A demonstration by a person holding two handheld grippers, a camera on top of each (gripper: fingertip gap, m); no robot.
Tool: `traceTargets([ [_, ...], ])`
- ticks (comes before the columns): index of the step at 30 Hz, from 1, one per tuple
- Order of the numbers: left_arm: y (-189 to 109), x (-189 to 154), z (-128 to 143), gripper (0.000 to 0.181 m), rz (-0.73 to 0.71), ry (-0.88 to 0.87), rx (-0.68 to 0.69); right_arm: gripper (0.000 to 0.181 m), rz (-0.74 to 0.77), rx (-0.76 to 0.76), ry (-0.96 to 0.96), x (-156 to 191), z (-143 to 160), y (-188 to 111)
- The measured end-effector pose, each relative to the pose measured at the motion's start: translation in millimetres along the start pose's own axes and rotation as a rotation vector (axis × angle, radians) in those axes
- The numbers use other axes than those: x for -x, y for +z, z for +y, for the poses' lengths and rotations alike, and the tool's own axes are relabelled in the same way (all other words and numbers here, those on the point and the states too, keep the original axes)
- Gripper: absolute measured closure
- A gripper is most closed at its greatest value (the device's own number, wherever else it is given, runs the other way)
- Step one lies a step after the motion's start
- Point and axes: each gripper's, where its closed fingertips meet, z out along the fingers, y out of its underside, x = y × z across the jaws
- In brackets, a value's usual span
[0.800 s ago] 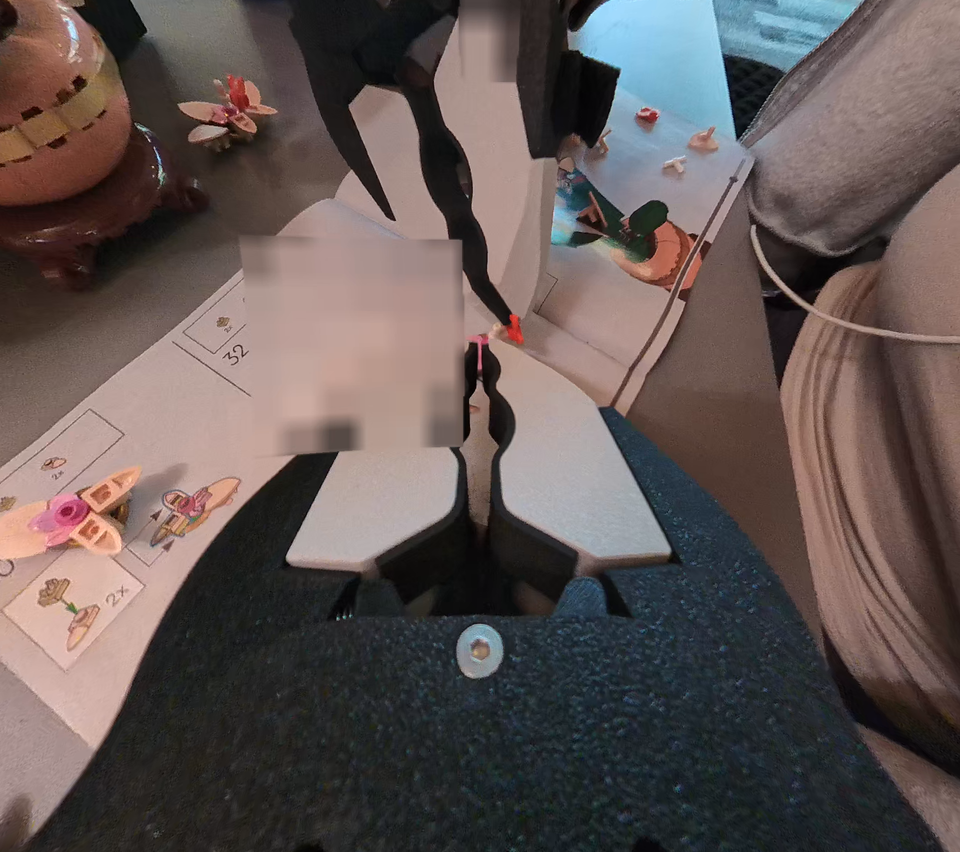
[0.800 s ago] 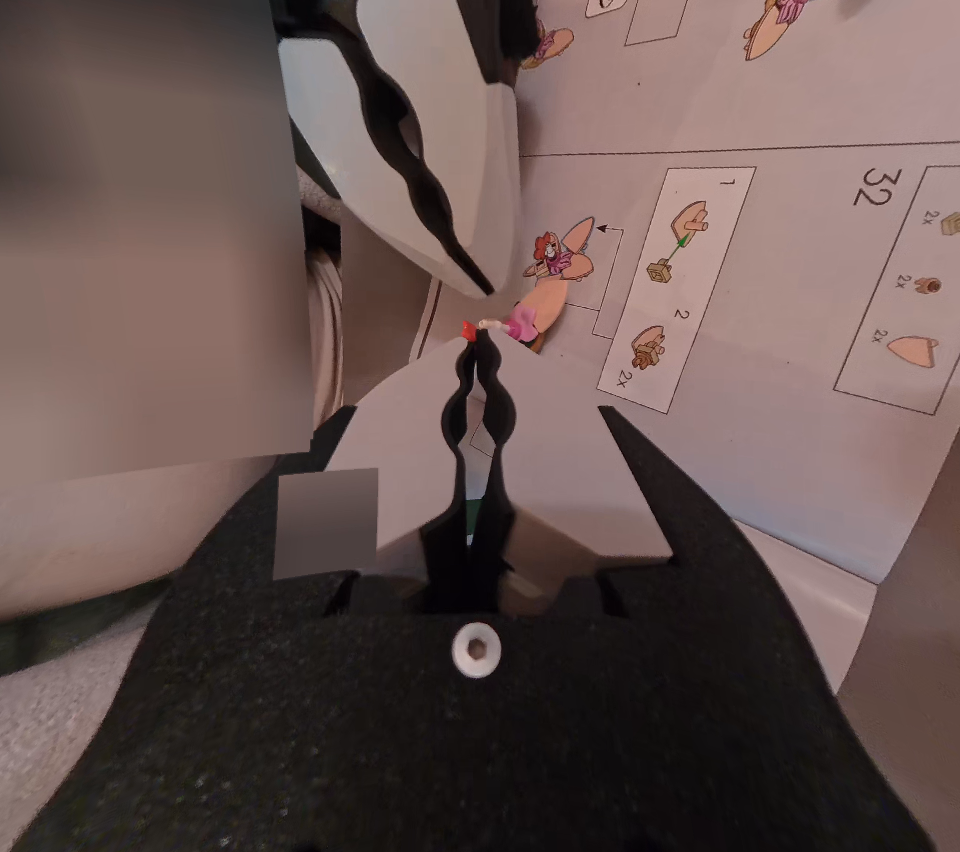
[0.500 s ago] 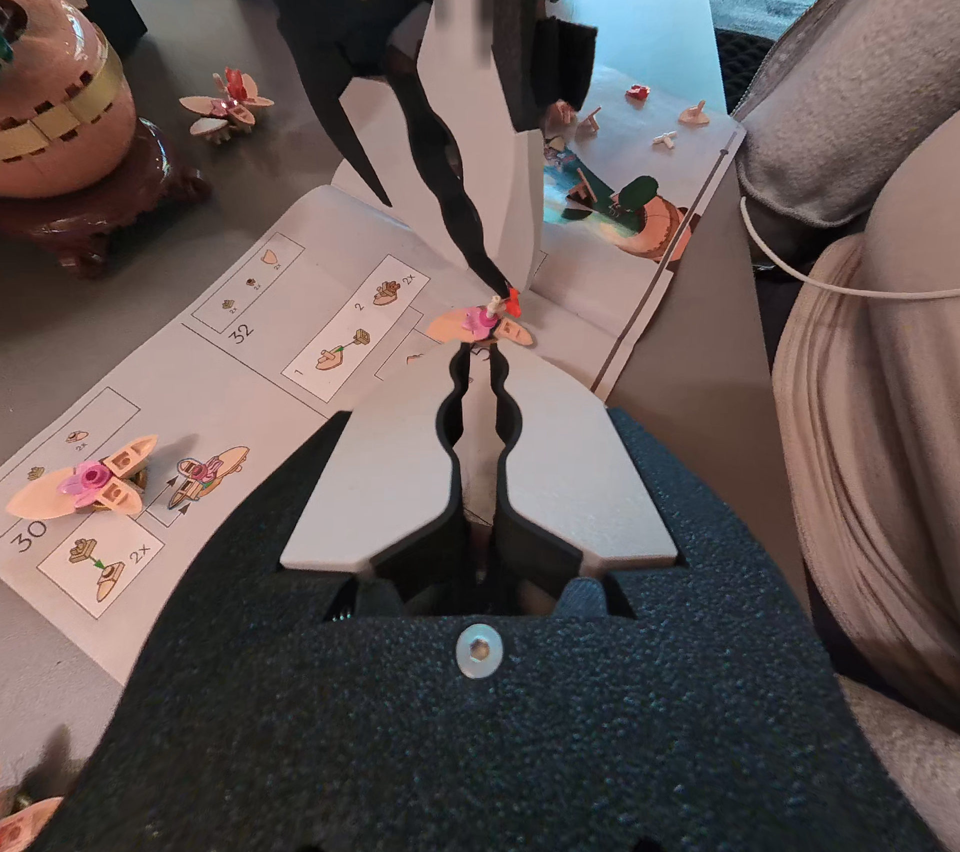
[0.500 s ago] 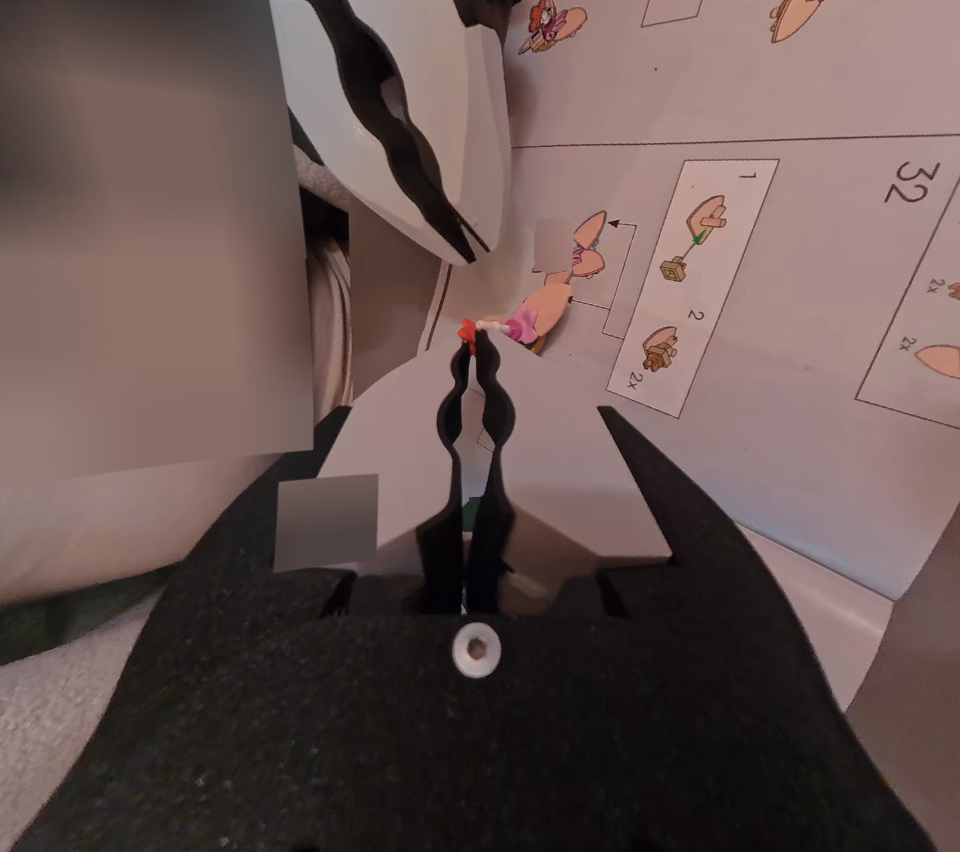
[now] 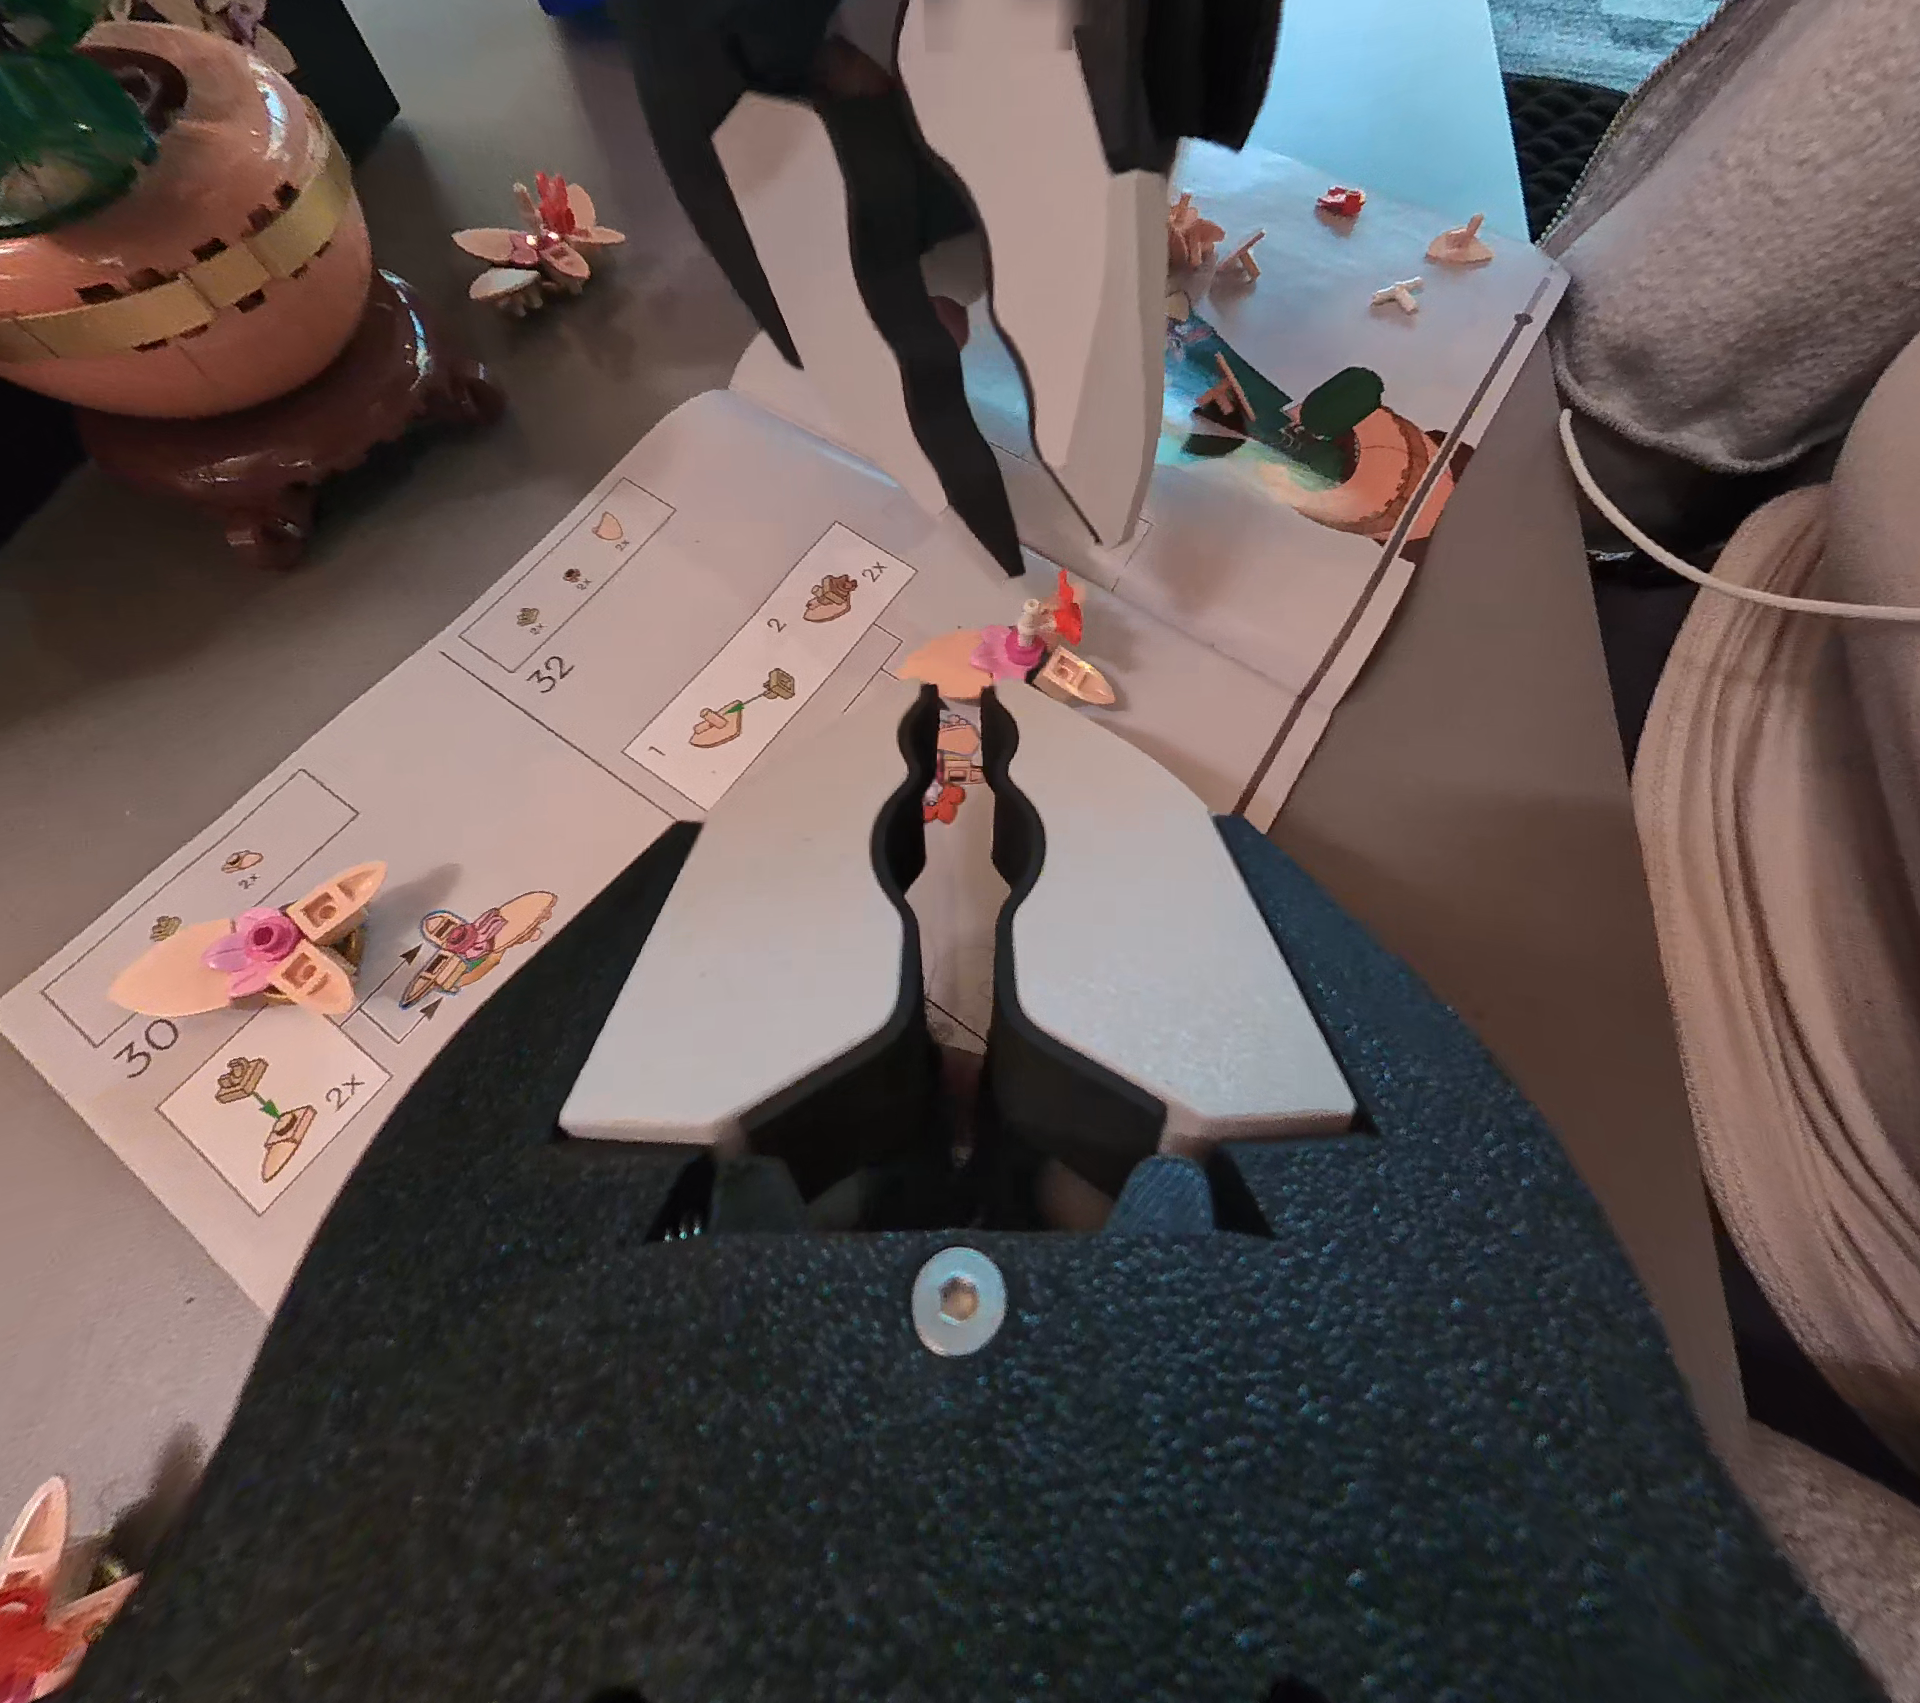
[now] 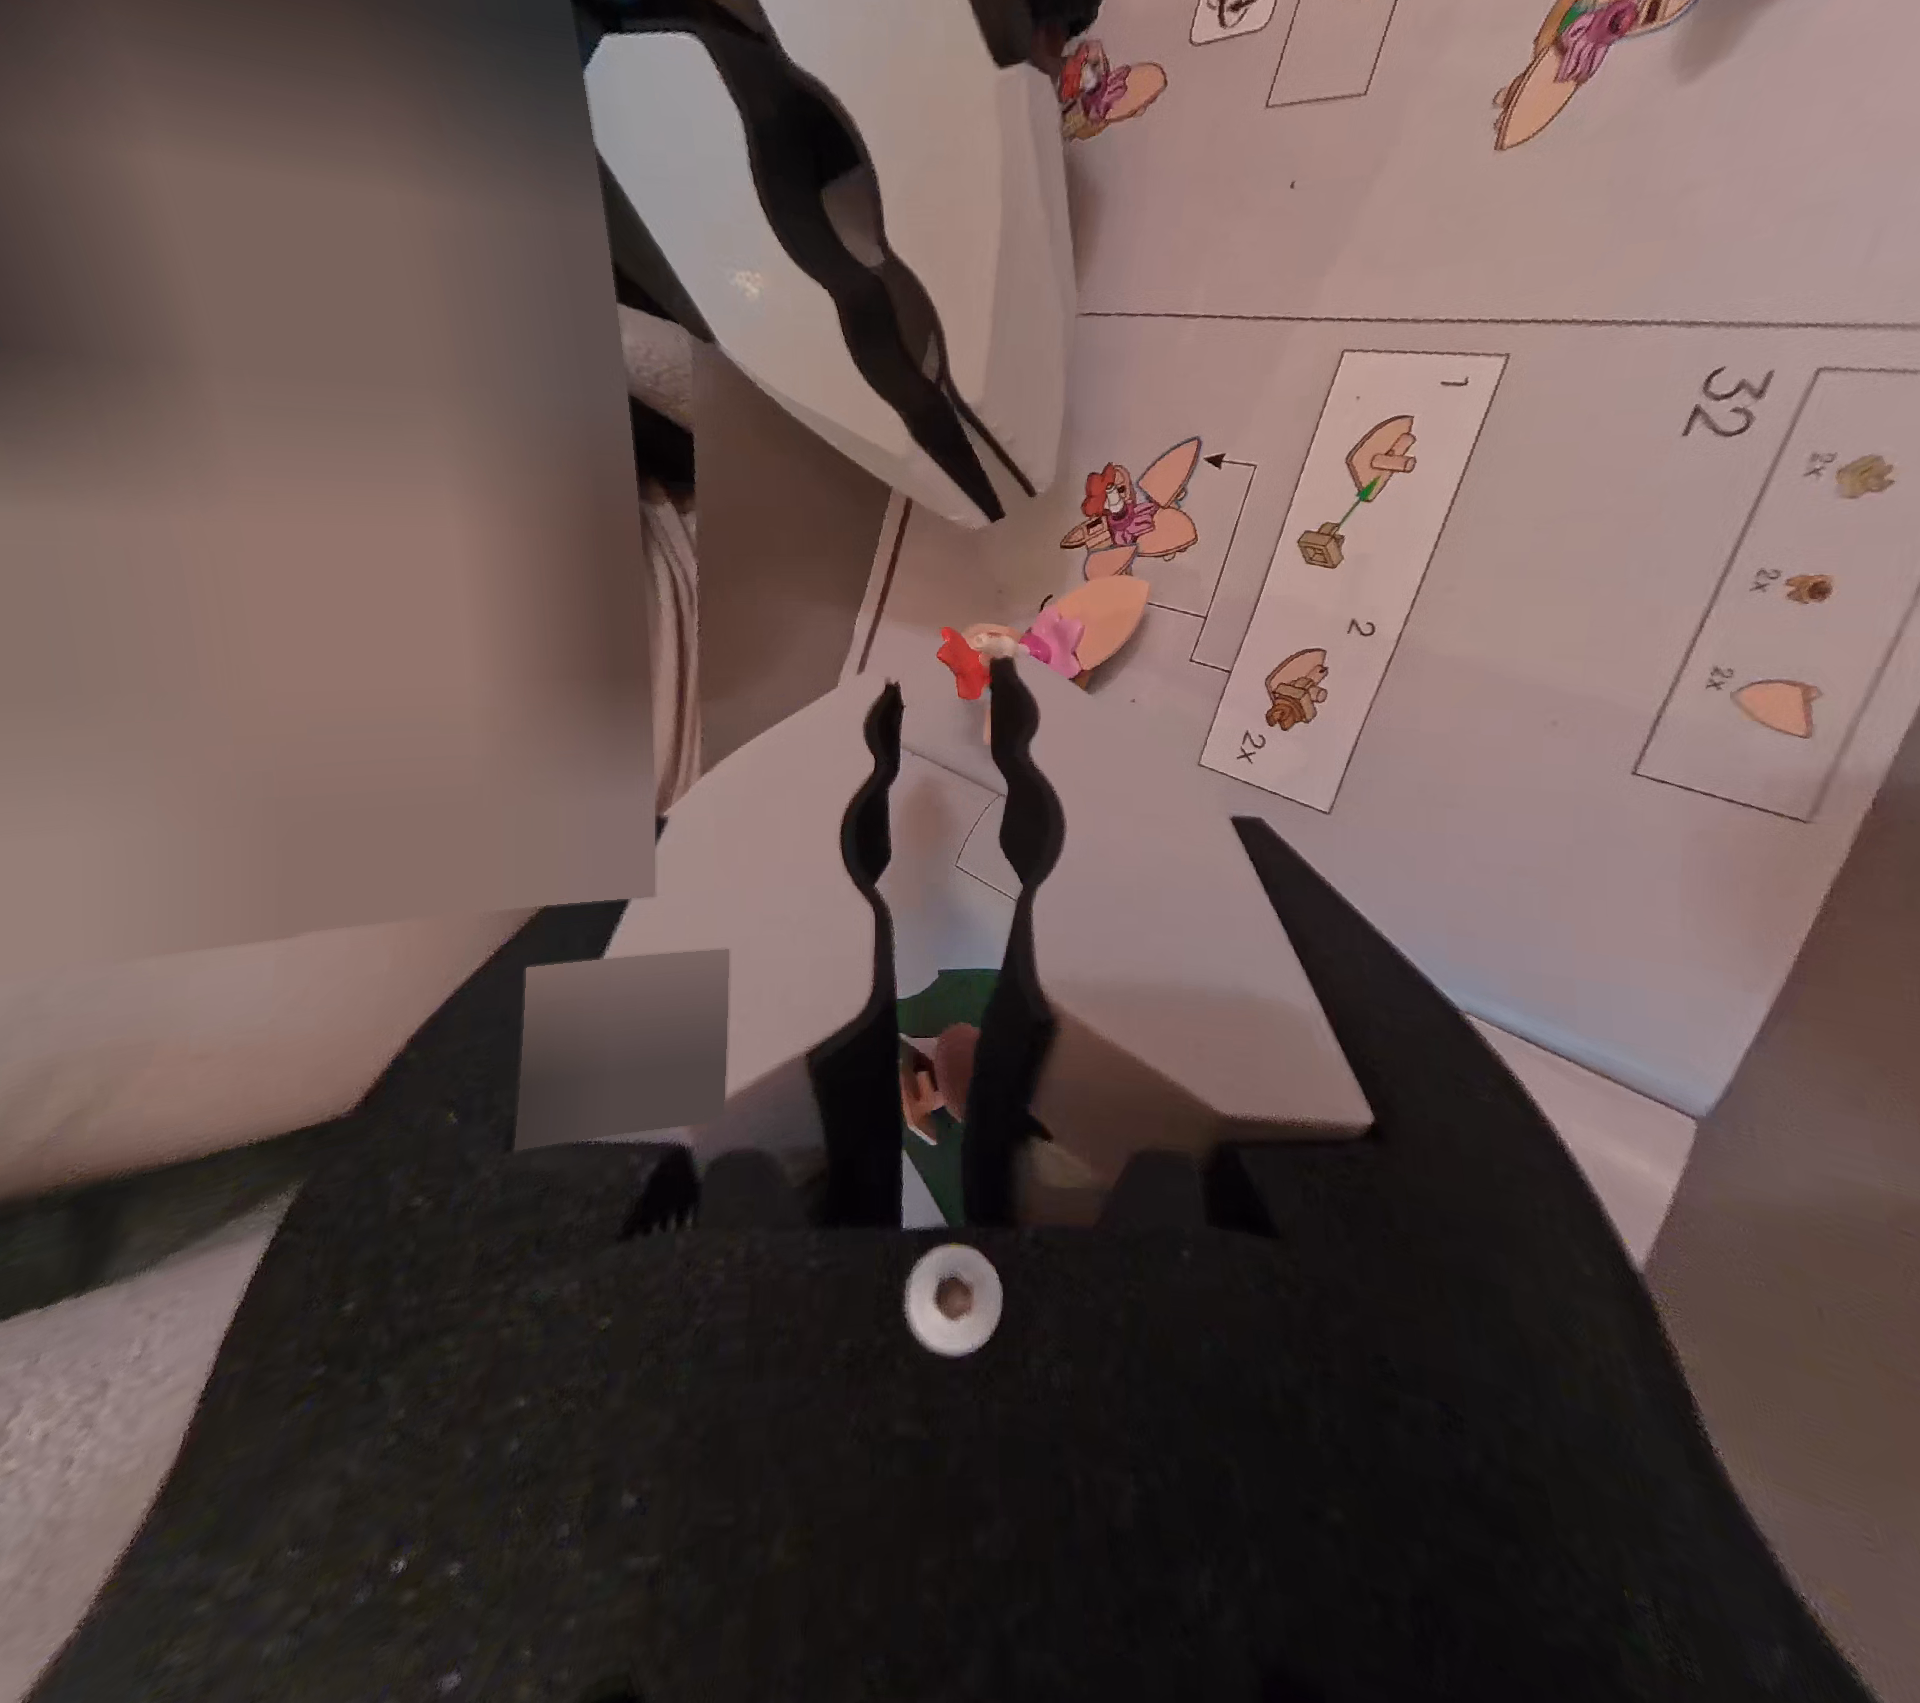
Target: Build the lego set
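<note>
A small flower assembly with peach petals, a pink centre, a white stem and a red blossom lies on the open instruction booklet. My left gripper is slightly open and empty, its tips just short of the flower. My right gripper comes down from above, jaws a little apart, tips just above the red blossom. In the right wrist view the flower lies just ahead of my open right gripper, with the red blossom next to the right fingertip. The left gripper hangs above it.
A peach flower pot model stands at the far left with a finished flower beside it. Another flower assembly lies on the booklet's left page. Loose small pieces lie on the far page. A person's lap and sleeve fill the right.
My left gripper let go of the flower and drew back. My right gripper then opened off the red blossom. The flower now lies free on the booklet.
</note>
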Motion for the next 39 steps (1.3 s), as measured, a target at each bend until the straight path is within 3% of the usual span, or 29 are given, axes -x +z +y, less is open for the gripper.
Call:
traceTargets([
  [1, -1, 2, -1, 0.174, -0.014, -0.003, -0.010, 0.165, 0.033, -0.016, -0.026, 0, -2, -2],
  [5, -13, 18, -13, 0.173, -0.127, -0.027, -0.084, 0.162, 0.330, -0.121, -0.262, 5, -19, -17],
  [8, -36, 16, -21, 0.170, -0.183, -0.079, -0.127, 0.128, 0.553, -0.090, -0.405, 10, -22, -22],
  [9, -42, 9, -20, 0.168, -0.181, -0.086, -0.136, 0.135, 0.595, -0.062, -0.447, 12, -21, -21],
  [11, -49, -3, -16, 0.167, -0.184, -0.091, -0.152, 0.181, 0.665, -0.073, -0.552, 13, -27, -23],
  [12, -49, -10, -13, 0.167, -0.181, -0.093, -0.146, 0.181, 0.676, -0.084, -0.577, 12, -32, -25],
  [15, -51, -18, 3, 0.166, -0.223, -0.109, -0.068, 0.181, 0.547, 0.035, -0.481, 11, -28, -17],
  [18, -71, -4, 18, 0.167, -0.410, -0.163, -0.051, 0.181, 0.551, 0.083, -0.323, 6, -26, -18],
  [21, -88, 3, 16, 0.166, -0.502, -0.228, -0.201, 0.161, 0.540, -0.063, -0.054, 17, -27, -14],
  [23, -89, 0, 8, 0.166, -0.445, -0.255, -0.300, 0.137, 0.534, -0.183, 0.117, 21, -22, -5],
  [24, -88, -2, 4, 0.165, -0.399, -0.259, -0.325, 0.133, 0.583, -0.220, 0.164, 16, -16, -1],
  [28, -87, -10, -5, 0.165, -0.282, -0.280, -0.391, 0.128, 0.734, -0.269, 0.200, 0, -5, 14],
  [31, -86, -12, -6, 0.165, -0.286, -0.276, -0.406, 0.127, 0.862, -0.189, 0.164, -10, 0, 12],
  [39, -81, -14, -6, 0.165, -0.325, -0.207, -0.367, 0.138, 0.773, -0.079, 0.103, -21, 6, 24],
])
